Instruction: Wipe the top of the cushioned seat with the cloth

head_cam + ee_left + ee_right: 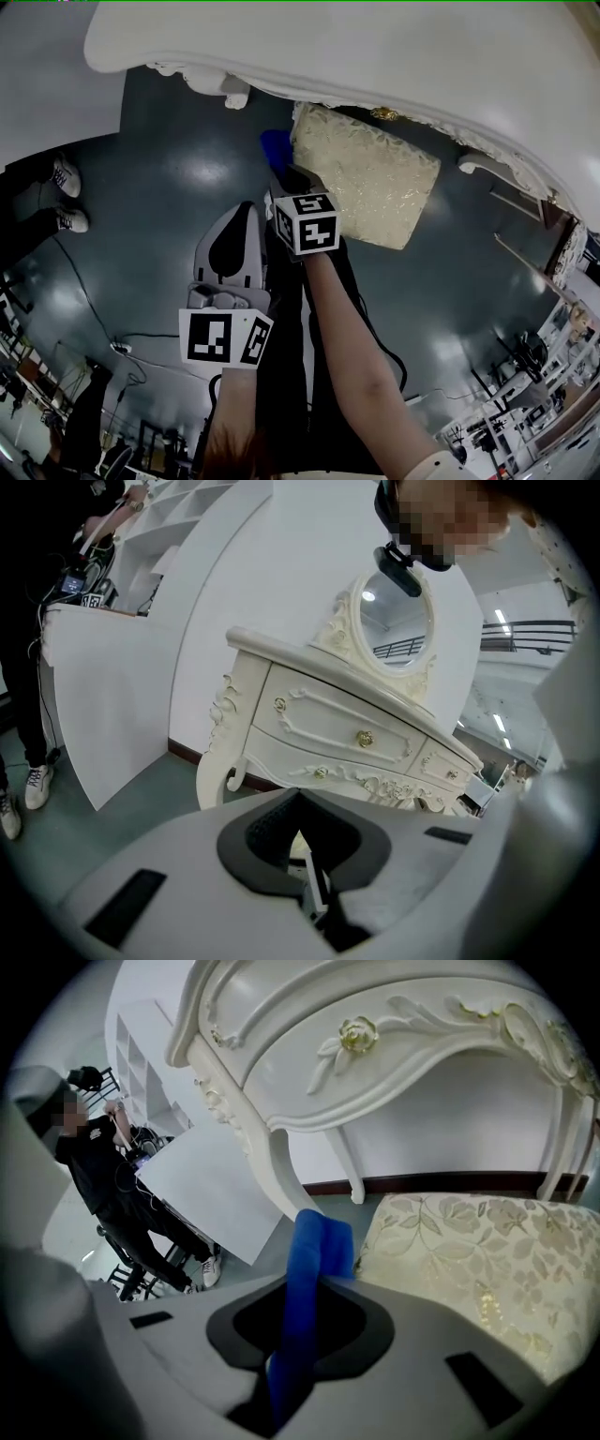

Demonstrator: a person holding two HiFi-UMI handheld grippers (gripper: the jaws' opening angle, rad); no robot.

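Note:
The cushioned seat (pixel 366 173) is a cream stool with a gold floral top, tucked partly under a white dressing table. In the right gripper view the seat (pixel 478 1269) fills the right side. A blue cloth (pixel 314 1251) sticks up from my right gripper (pixel 305 1307), which is shut on it. The cloth (pixel 275 150) hangs just off the seat's left edge, apart from the top. My right gripper (pixel 284 180) is held beside that edge. My left gripper (pixel 246 214) sits lower and to the left, over the floor; its jaws (pixel 300 844) are shut with nothing in them.
The white carved dressing table (pixel 375 56) overhangs the seat; its drawers (pixel 337 733) and oval mirror (pixel 398 621) face the left gripper. A white board (pixel 206 1194) leans at the left, with a person (pixel 103 1176) behind it. Shoes (pixel 66 178) and a cable (pixel 103 319) are on the dark floor.

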